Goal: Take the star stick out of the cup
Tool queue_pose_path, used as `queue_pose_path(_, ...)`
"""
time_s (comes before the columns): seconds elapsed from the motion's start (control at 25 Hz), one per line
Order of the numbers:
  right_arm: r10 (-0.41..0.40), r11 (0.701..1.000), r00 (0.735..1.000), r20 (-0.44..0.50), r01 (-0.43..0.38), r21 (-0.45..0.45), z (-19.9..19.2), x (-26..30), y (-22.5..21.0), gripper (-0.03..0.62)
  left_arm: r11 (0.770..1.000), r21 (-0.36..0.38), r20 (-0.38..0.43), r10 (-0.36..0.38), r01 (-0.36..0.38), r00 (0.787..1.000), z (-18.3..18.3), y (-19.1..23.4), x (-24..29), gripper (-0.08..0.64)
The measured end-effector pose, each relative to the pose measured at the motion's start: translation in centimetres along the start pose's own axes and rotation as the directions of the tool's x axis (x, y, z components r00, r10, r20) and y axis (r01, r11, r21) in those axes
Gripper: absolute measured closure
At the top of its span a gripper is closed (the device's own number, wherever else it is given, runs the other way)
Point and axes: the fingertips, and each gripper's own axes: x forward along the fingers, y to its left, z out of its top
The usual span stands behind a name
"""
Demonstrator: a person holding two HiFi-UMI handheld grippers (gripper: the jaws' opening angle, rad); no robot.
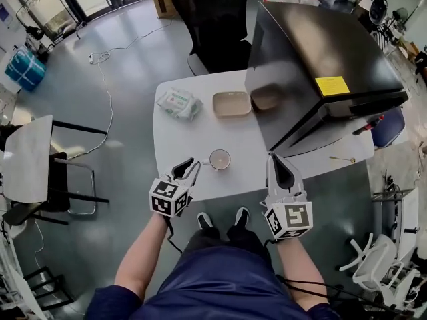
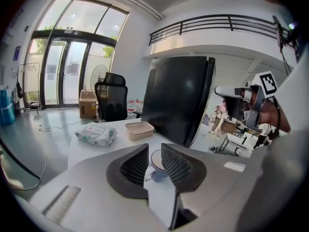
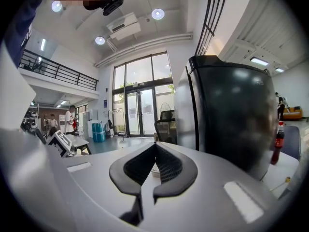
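On the white table (image 1: 175, 135), a cup (image 1: 219, 159)

No legible txt or labels.

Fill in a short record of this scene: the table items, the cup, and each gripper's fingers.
table items: cup, pack of wipes, beige tray
cup: upright near the table's front edge; no stick seen in it
left gripper: fingers apart, aimed at the cup
right gripper: fingers together, holding nothing, to the right of the cup
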Motion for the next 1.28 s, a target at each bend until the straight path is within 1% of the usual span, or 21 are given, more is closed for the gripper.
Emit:
queue_pose_path(0.24,-0.041,0.999,0.999,-0.024,0.041,0.035,-1.6,-1.3,-0.9,0.586,0.996,0.023,-0.103,-0.081,0.084,0.991,-2.7,-1.7,1.8,0.48)
queue_pose_path(0.44,-0.07,0.996,0.997,-0.036,0.072,0.054,-2.6,-2.6,-1.4,0.586,0.984,0.089,-0.174,-0.137,0.154,0.975,-4.7,-4.4,2.8,0.479)
queue_pose_path(0.52,-0.083,0.995,0.996,-0.041,0.085,0.058,-3.0,-3.2,-1.7,0.586,0.976,0.126,-0.203,-0.148,0.175,0.968,-5.5,-5.3,3.3,0.48)
queue_pose_path(0.6,-0.1,0.993,0.994,-0.046,0.103,0.065,-3.4,-3.9,-2.1,0.586,0.969,0.167,-0.239,-0.142,0.184,0.961,-6.4,-5.9,3.9,0.479)
queue_pose_path(0.64,-0.11,0.991,0.993,-0.048,0.113,0.069,-3.5,-4.2,-2.3,0.586,0.968,0.176,-0.256,-0.133,0.182,0.957,-6.8,-6.0,4.2,0.479)
queue_pose_path(0.76,-0.135,0.987,0.989,-0.054,0.139,0.081,-3.9,-5.1,-2.9,0.586,0.977,0.153,-0.285,-0.099,0.148,0.953,-7.7,-5.6,4.9,0.48)
queue_pose_path(0.84,-0.143,0.986,0.988,-0.055,0.147,0.082,-4.1,-5.5,-3.2,0.584,0.983,0.137,-0.284,-0.081,0.124,0.955,-7.7,-5.4,5.1,0.48)
queue_pose_path(0.96,-0.149,0.985,0.987,-0.057,0.153,0.084,-4.2,-5.9,-3.3,0.585,0.988,0.104,-0.278,-0.08,0.112,0.957,-7.8,-5.5,5.6,0.48)
queue_pose_path(1.16,-0.141,0.986,0.988,-0.063,0.145,0.077,-4.2,-6.0,-3.1,0.586,0.996,0.05,-0.294,-0.054,0.071,0.954,-8.2,-5.0,6.2,0.482)
queue_pose_path(1.24,-0.134,0.988,0.989,-0.064,0.138,0.071,-4.1,-5.8,-3.0,0.586,0.997,0.037,-0.284,-0.047,0.06,0.958,-8.0,-4.8,6.1,0.512)
queue_pose_path(1.28,-0.13,0.989,0.989,-0.064,0.134,0.069,-4.0,-5.7,-3.0,0.586,0.998,0.034,-0.279,-0.048,0.06,0.959,-7.8,-4.7,6.1,0.512)
